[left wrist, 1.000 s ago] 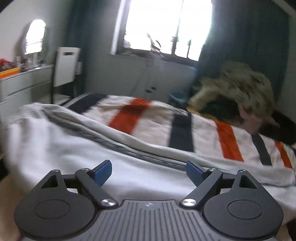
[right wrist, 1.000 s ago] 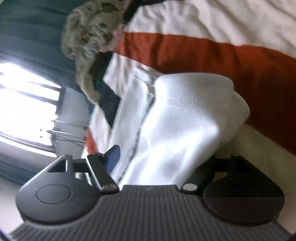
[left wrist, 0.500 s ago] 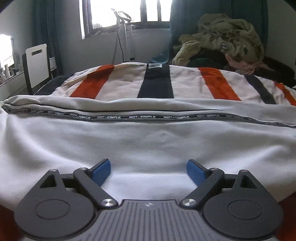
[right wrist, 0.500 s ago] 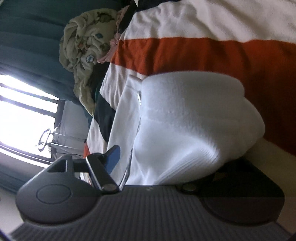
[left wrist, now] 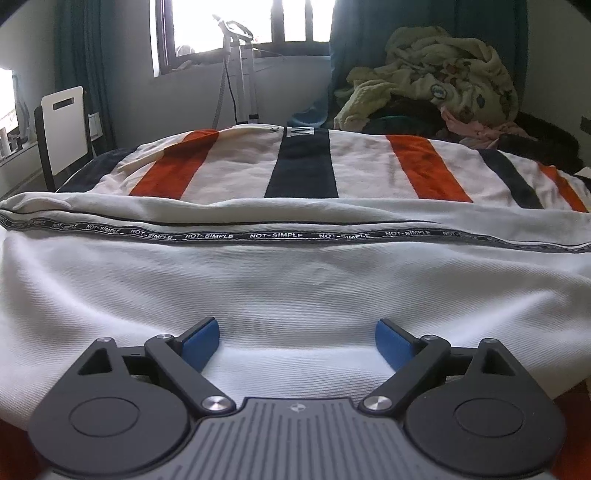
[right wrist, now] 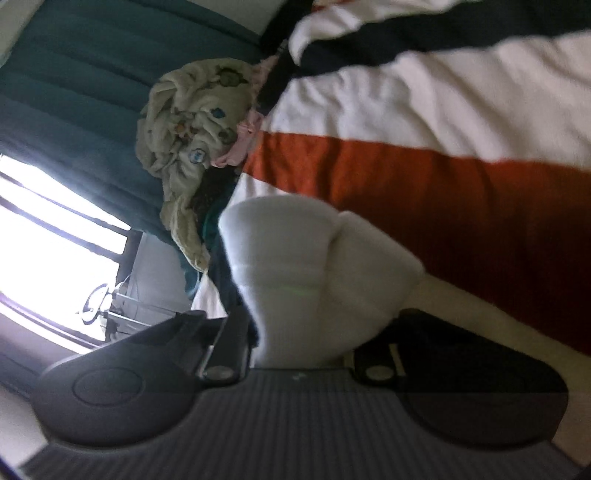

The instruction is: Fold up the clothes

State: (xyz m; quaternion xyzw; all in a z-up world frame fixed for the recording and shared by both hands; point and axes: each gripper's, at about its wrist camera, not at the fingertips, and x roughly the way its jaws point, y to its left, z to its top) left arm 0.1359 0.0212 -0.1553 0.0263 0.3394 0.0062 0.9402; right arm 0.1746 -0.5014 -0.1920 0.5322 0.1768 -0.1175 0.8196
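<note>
Right gripper (right wrist: 295,332) jaws just closed, pinching bunched white garment (right wrist: 295,258) | left gripper (left wrist: 295,343) dropped lower, jaws wide, garment flat under it, not gripped | garment lies across striped bed cover (left wrist: 303,166) | clothes pile (left wrist: 436,81) behind.

Ahead of you: bright window (left wrist: 236,22) in grey wall (left wrist: 288,88), teal curtains (left wrist: 369,40) either side, white chair (left wrist: 64,129) at left, striped bedspread (left wrist: 303,166) below.
</note>
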